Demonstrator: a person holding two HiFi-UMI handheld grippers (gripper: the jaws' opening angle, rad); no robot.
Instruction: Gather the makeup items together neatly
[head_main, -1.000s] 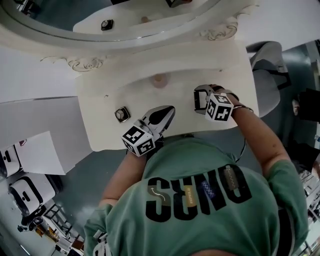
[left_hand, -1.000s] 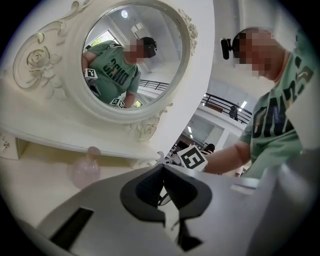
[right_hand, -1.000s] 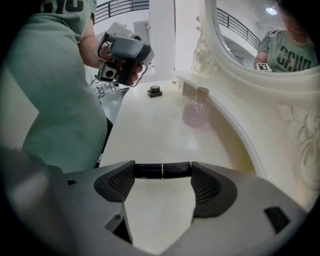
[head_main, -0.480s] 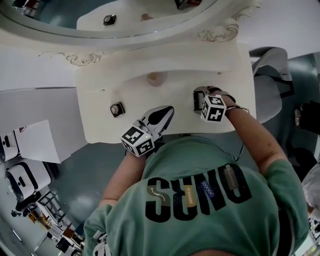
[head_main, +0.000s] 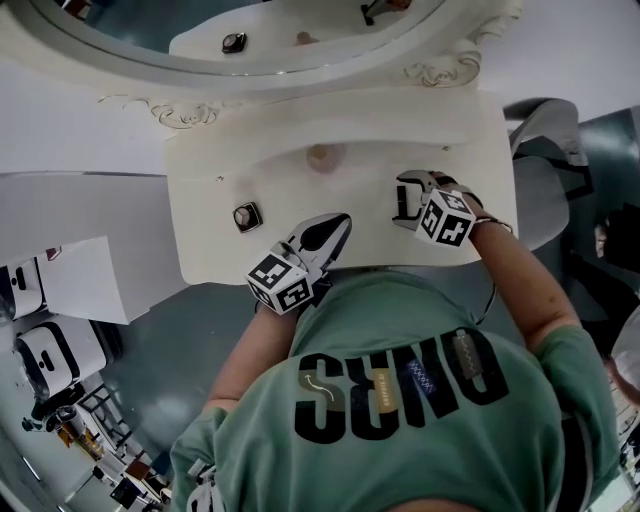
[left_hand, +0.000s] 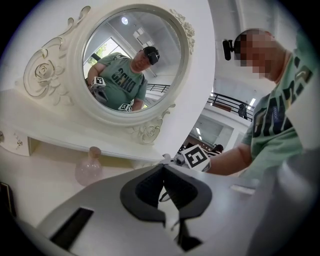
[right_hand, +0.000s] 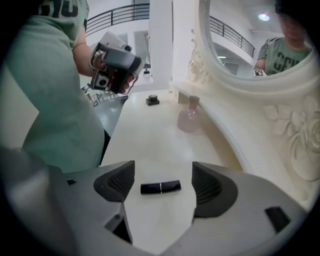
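Note:
On the cream vanity top (head_main: 220, 190), a black lipstick tube (right_hand: 160, 187) lies flat between the open jaws of my right gripper (right_hand: 161, 184), touching neither pad. In the head view that gripper (head_main: 405, 200) is near the table's front right. A pink glass bottle (head_main: 321, 158) (right_hand: 189, 120) stands upright at the back middle. A small dark square compact (head_main: 247, 216) (right_hand: 152, 100) sits to the left. My left gripper (head_main: 338, 220) (left_hand: 164, 170) hovers at the front edge, shut with nothing in it. The bottle (left_hand: 89, 167) is to its left.
A round mirror (left_hand: 132, 60) in an ornate white frame rises behind the table and reflects the person. A low shelf ledge (right_hand: 220, 117) runs under it. The table's front edge (head_main: 360, 265) lies against the person's body. Grey floor and white equipment (head_main: 55, 370) are at the left.
Only the head view has shifted a little. Both grippers keep about the same places over the table.

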